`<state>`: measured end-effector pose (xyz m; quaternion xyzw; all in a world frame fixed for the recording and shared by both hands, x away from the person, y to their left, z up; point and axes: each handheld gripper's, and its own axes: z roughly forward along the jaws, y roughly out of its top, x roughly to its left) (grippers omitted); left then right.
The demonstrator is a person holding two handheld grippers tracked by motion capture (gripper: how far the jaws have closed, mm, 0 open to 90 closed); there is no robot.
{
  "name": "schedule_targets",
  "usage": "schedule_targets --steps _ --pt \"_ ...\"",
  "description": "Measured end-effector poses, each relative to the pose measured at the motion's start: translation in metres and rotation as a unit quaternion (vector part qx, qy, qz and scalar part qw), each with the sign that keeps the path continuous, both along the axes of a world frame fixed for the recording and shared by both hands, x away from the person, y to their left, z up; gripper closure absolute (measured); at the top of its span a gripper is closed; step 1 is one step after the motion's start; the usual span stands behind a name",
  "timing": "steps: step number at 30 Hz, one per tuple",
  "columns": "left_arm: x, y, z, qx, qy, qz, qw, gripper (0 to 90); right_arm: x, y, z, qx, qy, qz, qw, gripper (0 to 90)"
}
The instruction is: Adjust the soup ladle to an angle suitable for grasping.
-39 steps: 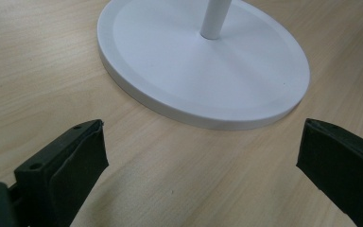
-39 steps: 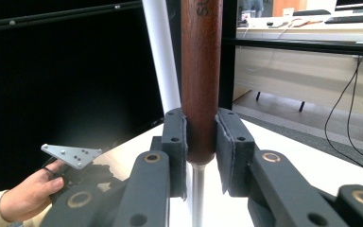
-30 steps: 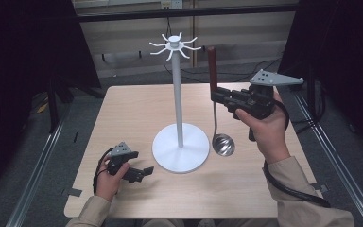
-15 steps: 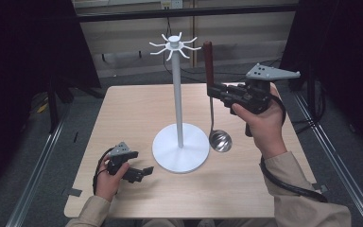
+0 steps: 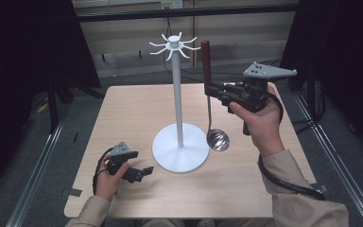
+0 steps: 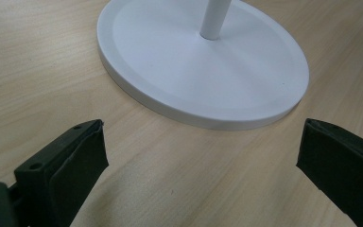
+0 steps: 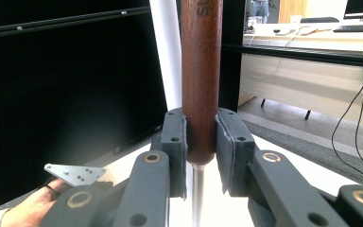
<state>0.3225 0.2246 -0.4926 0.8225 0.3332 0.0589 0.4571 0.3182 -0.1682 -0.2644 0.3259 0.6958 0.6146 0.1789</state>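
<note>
Currently, ladle (image 5: 211,101): rigid, bowl-heavy; hangs upright at 3 o'clock of stand (image 5: 179,113), above bench (image 5: 123,113)
Right gripper (image 7: 201,144): fingers clamped on wooden handle's lower end; likely pendulum swing
Left gripper (image 6: 198,156): fingers wide apart, empty; at 7 o'clock of stand

High view overhead; gripper views close, sharing white stand (image 5: 180,150).

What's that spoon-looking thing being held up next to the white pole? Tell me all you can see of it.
It is a ladle: a dark reddish-brown handle that looks like wood, a thin shiny metal shaft, and a round metal bowl at the bottom. It hangs upright, handle up. The right hand-held gripper is shut on the lower end of the handle, a pad on each side. The bowl hangs low beside the white stand's round base; whether it touches the base or the table I cannot tell.
</note>
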Motion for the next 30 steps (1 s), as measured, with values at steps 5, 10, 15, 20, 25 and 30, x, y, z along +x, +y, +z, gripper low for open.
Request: schedule_targets --steps 5,10,15,20,25,30 --pt "0.0 0.0 0.0 -0.004 0.0 -0.002 1.0 1.9 0.001 0.001 0.001 0.002 -0.002 0.003 1.0 75.0" --pt "0.0 0.0 0.0 -0.004 0.001 -0.002 1.0 1.9 0.002 0.004 0.002 -0.003 -0.001 0.004 1.0 75.0" --pt "0.0 0.001 0.0 -0.004 0.0 -0.002 1.0 1.9 0.004 0.008 0.001 -0.001 0.0 0.005 1.0 75.0" --pt "0.0 0.001 0.0 -0.006 -0.001 -0.001 1.0 1.9 0.005 0.007 0.001 0.001 -0.002 0.005 1.0 75.0" --pt "0.001 0.002 0.0 -0.006 -0.002 -0.001 1.0 1.9 0.006 0.01 0.0 -0.004 -0.003 0.006 1.0 75.0" --pt "0.0 0.001 0.0 -0.005 -0.002 -0.002 1.0 1.9 0.007 0.012 -0.001 -0.001 -0.002 0.006 1.0 75.0"
